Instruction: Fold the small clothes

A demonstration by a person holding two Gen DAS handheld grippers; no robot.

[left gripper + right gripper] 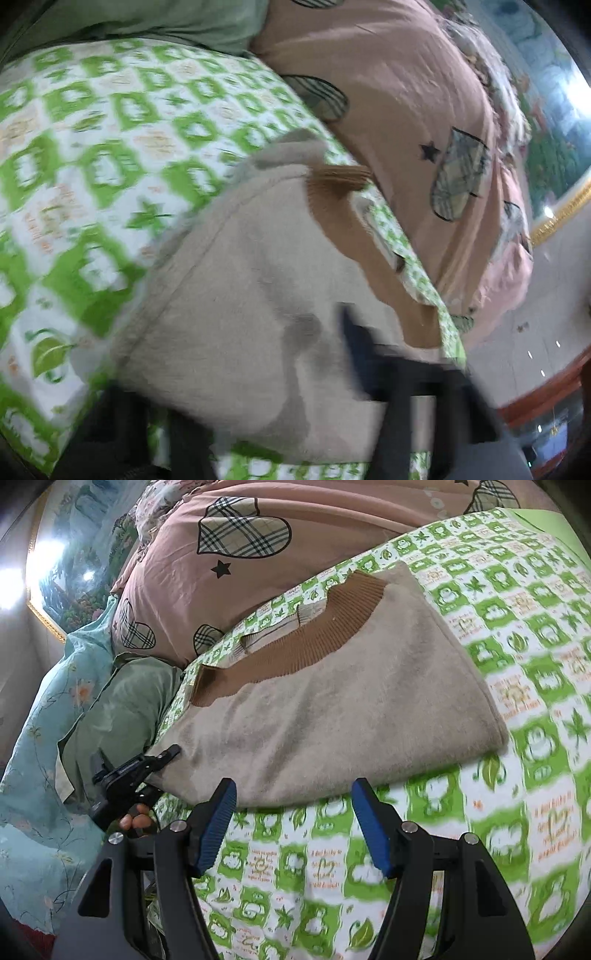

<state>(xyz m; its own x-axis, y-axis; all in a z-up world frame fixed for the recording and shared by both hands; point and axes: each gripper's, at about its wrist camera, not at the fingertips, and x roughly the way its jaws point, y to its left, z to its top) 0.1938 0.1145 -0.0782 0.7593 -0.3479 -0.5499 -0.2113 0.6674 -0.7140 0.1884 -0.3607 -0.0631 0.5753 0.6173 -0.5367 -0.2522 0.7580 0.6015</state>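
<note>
A beige sweater (pixel 332 709) with a brown ribbed collar (pixel 295 646) lies folded on the green-and-white printed sheet (pixel 517 664). In the right wrist view my right gripper (pixel 294 788) stands open just in front of the sweater's near edge, and its blue pads (pixel 218 823) touch nothing. A hand holds my left gripper (pixel 171 752) at the sweater's left corner. The left wrist view is blurred. There the sweater (pixel 240 277) fills the space between the fingers of the left gripper (pixel 258 373), one blue pad (pixel 352 332) presses its side, and the other is hidden under the cloth.
A pink duvet with checked hearts (pixel 229 554) is heaped behind the sweater. A green cloth (pixel 122 709) and a pale blue flowered one (pixel 40 738) lie left of it. A framed landscape picture (pixel 74 565) hangs on the wall. The printed sheet spreads to the right and front.
</note>
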